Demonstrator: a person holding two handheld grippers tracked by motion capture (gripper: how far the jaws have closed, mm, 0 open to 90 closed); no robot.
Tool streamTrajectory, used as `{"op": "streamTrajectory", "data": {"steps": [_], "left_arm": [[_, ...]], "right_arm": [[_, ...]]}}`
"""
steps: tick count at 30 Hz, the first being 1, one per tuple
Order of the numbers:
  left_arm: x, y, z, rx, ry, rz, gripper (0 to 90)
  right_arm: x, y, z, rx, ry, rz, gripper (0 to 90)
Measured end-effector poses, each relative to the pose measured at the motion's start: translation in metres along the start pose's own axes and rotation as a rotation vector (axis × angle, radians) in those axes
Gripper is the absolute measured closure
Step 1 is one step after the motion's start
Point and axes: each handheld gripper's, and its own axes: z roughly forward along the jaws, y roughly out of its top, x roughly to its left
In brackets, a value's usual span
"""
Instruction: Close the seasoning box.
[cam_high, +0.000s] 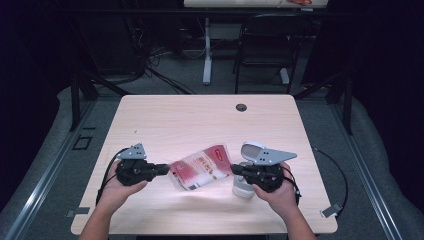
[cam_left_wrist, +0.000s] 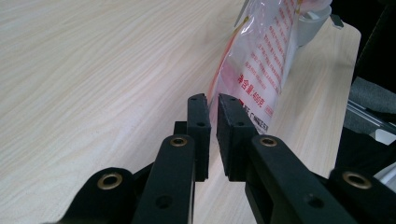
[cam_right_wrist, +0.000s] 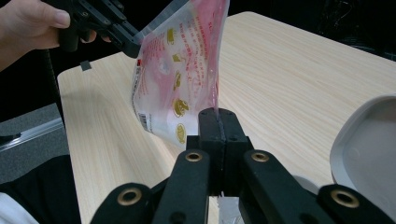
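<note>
Nearest, along the front edge of the table (cam_high: 150, 215), a broad strip of bare wood is left free between the person's two forearms. Just beyond it, a red and clear plastic pouch (cam_high: 201, 167) is held up off the tabletop, stretched between the two grippers. Its right edge is pinched by the right gripper (cam_high: 233, 170), whose jaws are seen pressed tight together on the film in the right gripper view (cam_right_wrist: 218, 122). Its left edge is met by the left gripper (cam_high: 166, 168); in the left gripper view (cam_left_wrist: 213, 122) a narrow gap is seen between the pads, with the pouch's edge (cam_left_wrist: 261, 70) lying against the right-hand pad, so the hold on that side is slack rather than clamped. A white lidded container (cam_high: 246, 172) is stood right beside the right gripper, partly covered by it, and its pale rim (cam_right_wrist: 369, 154) is seen close to the jaws. Beyond the pouch, the far half of the table is left bare up to the dark cable hole (cam_high: 241, 107) near the back edge. Farther off, a black chair (cam_high: 265, 45) and a white desk leg (cam_high: 207, 50) are seen on the grey floor.
</note>
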Motion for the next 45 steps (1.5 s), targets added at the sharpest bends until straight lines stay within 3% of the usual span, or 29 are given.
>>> {"op": "streamTrajectory", "data": {"steps": [18, 27, 39, 45], "left_arm": [[-0.001, -0.010, 0.011, 0.049, 0.021, -0.006, 79.7], [0.001, -0.013, 0.018, 0.075, 0.030, -0.012, 71.8], [-0.001, -0.012, 0.014, 0.029, 0.029, -0.025, 65.7], [-0.003, -0.011, 0.014, 0.036, 0.023, -0.013, 65.8]], "right_arm": [[0.007, 0.001, 0.002, 0.017, -0.018, -0.041, 90.0], [0.009, 0.003, 0.005, 0.026, -0.016, -0.058, 90.0], [0.013, 0.008, 0.006, 0.033, -0.005, -0.083, 90.0], [0.016, 0.013, 0.007, 0.029, 0.004, -0.097, 90.0]]}}
